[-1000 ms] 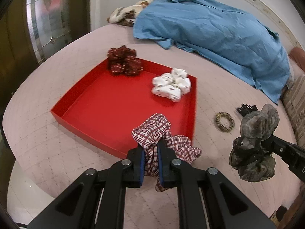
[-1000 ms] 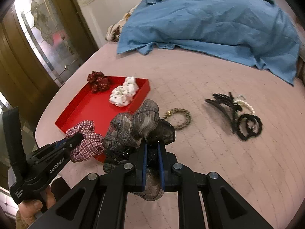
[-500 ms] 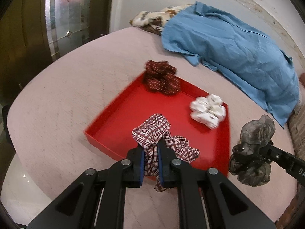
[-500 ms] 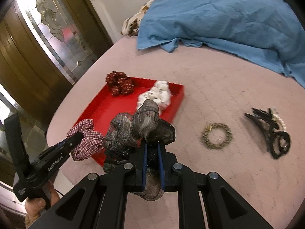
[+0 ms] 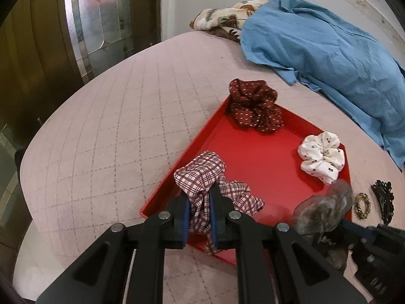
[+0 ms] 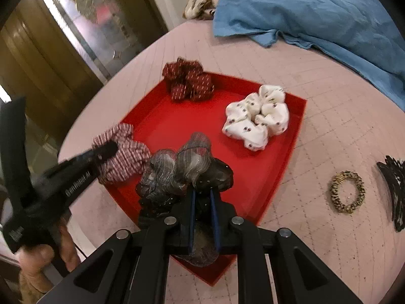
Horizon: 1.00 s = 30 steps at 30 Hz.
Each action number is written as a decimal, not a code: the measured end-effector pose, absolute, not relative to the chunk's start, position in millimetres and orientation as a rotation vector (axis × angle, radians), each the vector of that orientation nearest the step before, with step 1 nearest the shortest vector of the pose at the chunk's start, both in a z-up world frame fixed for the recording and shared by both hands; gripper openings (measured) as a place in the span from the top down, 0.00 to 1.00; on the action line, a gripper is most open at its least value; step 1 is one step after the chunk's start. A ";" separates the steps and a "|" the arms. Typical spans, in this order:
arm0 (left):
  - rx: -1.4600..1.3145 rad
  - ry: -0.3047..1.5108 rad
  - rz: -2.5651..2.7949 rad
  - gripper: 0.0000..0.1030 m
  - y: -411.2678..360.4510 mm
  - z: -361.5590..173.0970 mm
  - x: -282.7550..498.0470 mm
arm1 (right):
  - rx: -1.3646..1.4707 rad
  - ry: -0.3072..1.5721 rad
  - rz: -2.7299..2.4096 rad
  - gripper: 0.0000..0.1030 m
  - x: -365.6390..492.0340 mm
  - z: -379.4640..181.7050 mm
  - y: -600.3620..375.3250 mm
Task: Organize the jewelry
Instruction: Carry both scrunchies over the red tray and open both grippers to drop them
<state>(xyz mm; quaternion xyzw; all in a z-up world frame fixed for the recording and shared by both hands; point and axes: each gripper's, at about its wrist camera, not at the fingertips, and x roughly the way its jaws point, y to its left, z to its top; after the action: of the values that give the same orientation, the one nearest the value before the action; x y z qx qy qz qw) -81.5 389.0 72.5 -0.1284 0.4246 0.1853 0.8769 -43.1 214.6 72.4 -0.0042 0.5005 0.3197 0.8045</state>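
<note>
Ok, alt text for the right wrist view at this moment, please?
The right gripper, shut on a grey scrunchie, hangs over a red tray holding a maroon scrunchie and a white scrunchie. The left gripper holds a plaid scrunchie beside it.

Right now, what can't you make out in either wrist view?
- Grey scrunchie: motion-blurred in left wrist view.
- Black hair claw: cut off by the fisheye edge in right wrist view.
- Left gripper: blurred in right wrist view, fingertips buried in the plaid scrunchie.
- Floral cloth: mostly under the blue shirt.
</note>
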 end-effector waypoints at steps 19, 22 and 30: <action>-0.288 0.845 0.393 0.39 367.6 96.5 -111.4 | -0.025 1.040 0.653 0.50 -57.8 72.6 199.1; -0.282 0.843 0.389 0.38 359.7 102.1 -117.4 | -0.019 1.012 0.645 0.46 -66.1 80.3 184.7; -0.225 0.832 0.354 0.38 320.7 119.4 -128.3 | -0.009 0.956 0.578 0.38 -89.9 90.2 114.6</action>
<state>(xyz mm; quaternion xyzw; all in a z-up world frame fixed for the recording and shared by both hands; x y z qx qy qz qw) -128.3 320.7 119.4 -0.1083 0.4011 0.1706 0.8935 -89.9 114.6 90.2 -0.0043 0.4537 0.2743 0.8479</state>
